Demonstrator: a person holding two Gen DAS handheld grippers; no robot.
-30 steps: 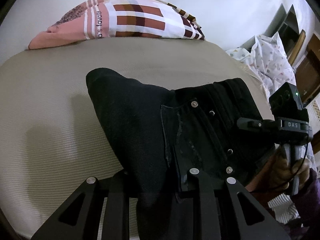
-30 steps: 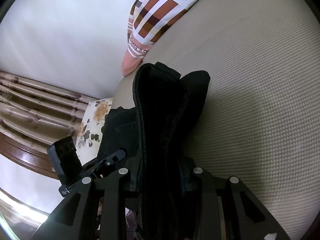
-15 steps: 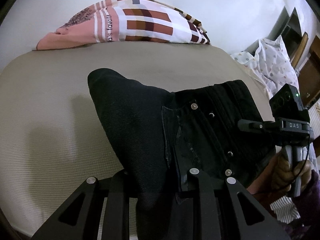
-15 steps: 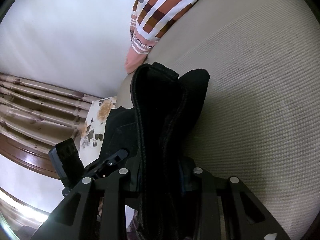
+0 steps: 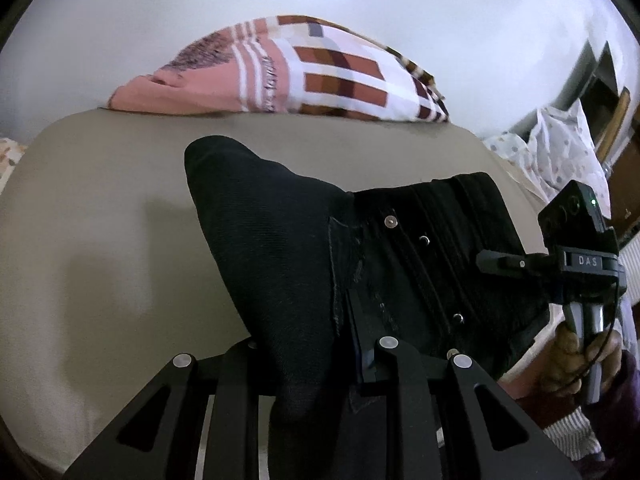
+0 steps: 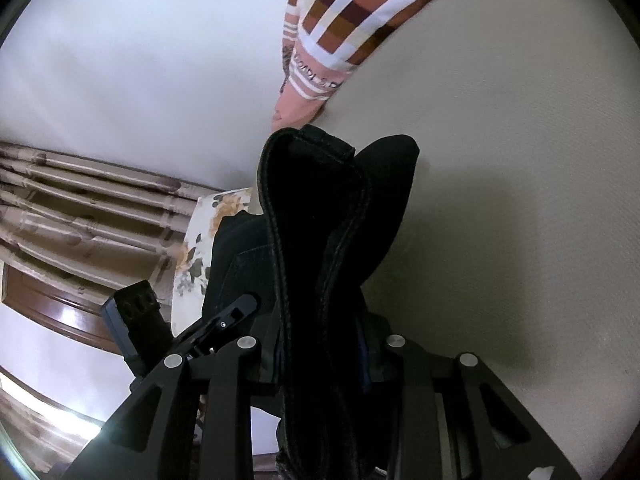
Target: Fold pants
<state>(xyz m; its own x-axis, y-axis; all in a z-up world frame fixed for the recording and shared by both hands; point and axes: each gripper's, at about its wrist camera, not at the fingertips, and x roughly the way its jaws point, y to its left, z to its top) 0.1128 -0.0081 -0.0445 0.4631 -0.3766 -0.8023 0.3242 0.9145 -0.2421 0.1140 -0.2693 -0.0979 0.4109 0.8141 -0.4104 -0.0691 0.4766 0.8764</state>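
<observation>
The black pants hang between both grippers above the beige bed. My left gripper is shut on the waistband end near the fly with its metal buttons. My right gripper is shut on the other end of the waistband, whose thick stitched edge stands up in front of the camera. The right gripper also shows in the left wrist view at the pants' right edge. The left gripper shows in the right wrist view at the lower left. The legs are hidden below.
A pink, white and brown checked pillow lies at the bed's far edge against the white wall. A dotted white cloth is piled at the right. A flowered cushion and wooden rails are beyond the bed's left side.
Both grippers have lifted and tilted up with the pants, so the pillow sits lower in the left wrist view and more wall shows. Both grips are unchanged.
</observation>
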